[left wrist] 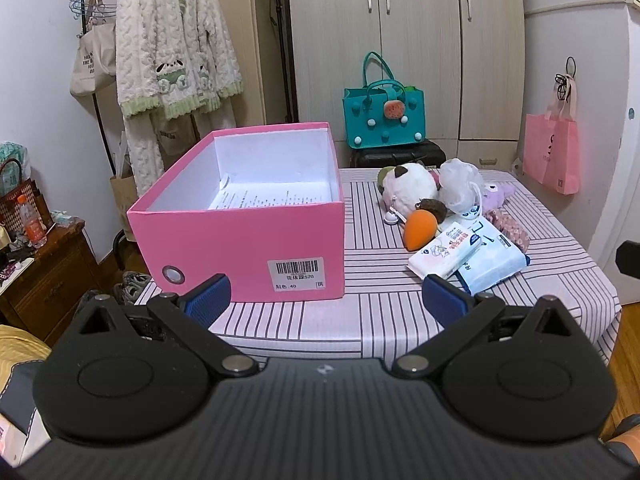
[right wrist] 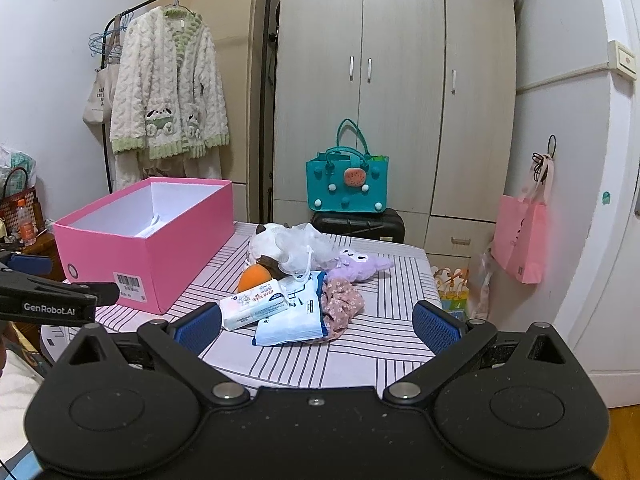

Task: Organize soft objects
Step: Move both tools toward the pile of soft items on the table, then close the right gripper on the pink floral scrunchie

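An open pink box point(left wrist: 240, 236) point(right wrist: 132, 252) stands on the striped table, holding only a printed paper sheet point(left wrist: 260, 198). To its right lies a pile of soft things: a white plush point(left wrist: 408, 186), a white mesh puff point(left wrist: 460, 184) point(right wrist: 304, 246), an orange sponge point(left wrist: 420, 230) point(right wrist: 254, 276), two tissue packs point(left wrist: 446, 250) point(right wrist: 256, 304), a purple plush point(right wrist: 360, 266) and a floral scrunchie point(right wrist: 340, 304). My left gripper point(left wrist: 326, 298) is open, empty, just before the box. My right gripper point(right wrist: 318, 322) is open, empty, facing the tissue packs.
The striped tablecloth point(left wrist: 360, 320) point(right wrist: 380, 344) covers a small table. A teal bag point(left wrist: 382, 116) point(right wrist: 346, 184) sits on a black case behind it. A pink bag point(right wrist: 520, 236) hangs on the right wall. A clothes rack with a fluffy robe point(left wrist: 176, 52) and a wooden cabinet point(left wrist: 44, 280) stand left.
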`<move>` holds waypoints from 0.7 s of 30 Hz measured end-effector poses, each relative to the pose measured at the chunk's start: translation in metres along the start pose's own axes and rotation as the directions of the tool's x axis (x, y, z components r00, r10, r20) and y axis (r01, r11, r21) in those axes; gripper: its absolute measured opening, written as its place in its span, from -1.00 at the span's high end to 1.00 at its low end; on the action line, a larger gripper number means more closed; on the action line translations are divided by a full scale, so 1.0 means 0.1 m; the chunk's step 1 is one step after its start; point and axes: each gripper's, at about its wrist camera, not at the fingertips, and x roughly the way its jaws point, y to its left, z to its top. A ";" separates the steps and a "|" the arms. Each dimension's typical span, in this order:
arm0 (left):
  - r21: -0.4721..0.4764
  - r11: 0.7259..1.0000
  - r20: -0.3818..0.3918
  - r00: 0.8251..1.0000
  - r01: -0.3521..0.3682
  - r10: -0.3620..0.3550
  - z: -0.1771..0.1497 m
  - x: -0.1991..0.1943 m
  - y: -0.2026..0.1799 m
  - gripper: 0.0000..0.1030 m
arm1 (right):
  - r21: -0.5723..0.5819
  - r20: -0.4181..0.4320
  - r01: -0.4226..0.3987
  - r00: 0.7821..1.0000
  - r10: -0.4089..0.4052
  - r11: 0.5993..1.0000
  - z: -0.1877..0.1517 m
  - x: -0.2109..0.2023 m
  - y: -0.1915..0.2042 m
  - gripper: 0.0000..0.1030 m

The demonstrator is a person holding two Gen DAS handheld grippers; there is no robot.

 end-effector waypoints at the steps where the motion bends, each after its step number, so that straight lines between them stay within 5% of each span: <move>1: 0.000 1.000 -0.002 1.000 0.001 -0.001 0.00 0.01 0.00 -1.00 | 0.000 0.000 -0.003 1.000 0.003 1.000 0.00 0.01 0.00 -1.00; 11: -0.047 0.996 -0.017 0.997 0.072 -0.073 0.07 0.11 0.05 -1.00 | 0.056 0.034 -0.118 0.993 0.116 0.991 0.02 0.19 -0.15 -1.00; 16: 0.005 0.998 0.010 0.998 0.058 -0.058 0.21 0.16 -0.03 -1.00 | 0.047 0.098 -0.135 0.987 0.130 0.990 -0.06 0.37 -0.24 -1.00; 21: 0.036 0.993 -0.015 0.993 0.116 -0.115 0.39 0.35 -0.17 -0.96 | 0.006 0.070 -0.181 0.981 0.180 0.984 -0.08 0.65 -0.31 -1.00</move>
